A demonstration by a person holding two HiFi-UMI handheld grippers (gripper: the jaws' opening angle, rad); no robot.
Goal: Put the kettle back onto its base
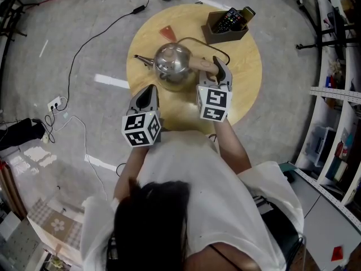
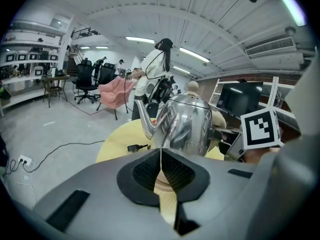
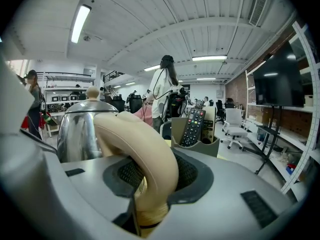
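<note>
The person is leaning over the round wooden desk (image 1: 243, 89), both forearms reaching forward from a white top and angling downward. The right forearm (image 1: 232, 144) is stretching further out than the left, carrying the right claw (image 1: 219, 68) up to the kettle's side, its marker cube (image 1: 213, 104) facing the head camera. The left claw (image 1: 151, 90) is hanging back nearer the body, hovering over the desk's near edge and pointing at the kettle from just short of it.

The right claw is clamping the cream handle (image 3: 146, 141), which is arching up out of the dark pads and filling the space between them. The steel kettle (image 1: 171, 61) is sitting close to the desk's middle, to the left of the right claw and just beyond the left claw's tips, with its spout (image 2: 144, 126) pointing toward the desk's left edge. Whether a base is lying under it I cannot tell.

The left claw is closed with nothing in it: its pads are meeting in a thin line, with the kettle's body rising right behind them but apart from them.

At the far edge a brown organizer (image 1: 216, 35) is holding a remote (image 1: 229, 20), well apart from the kettle.
</note>
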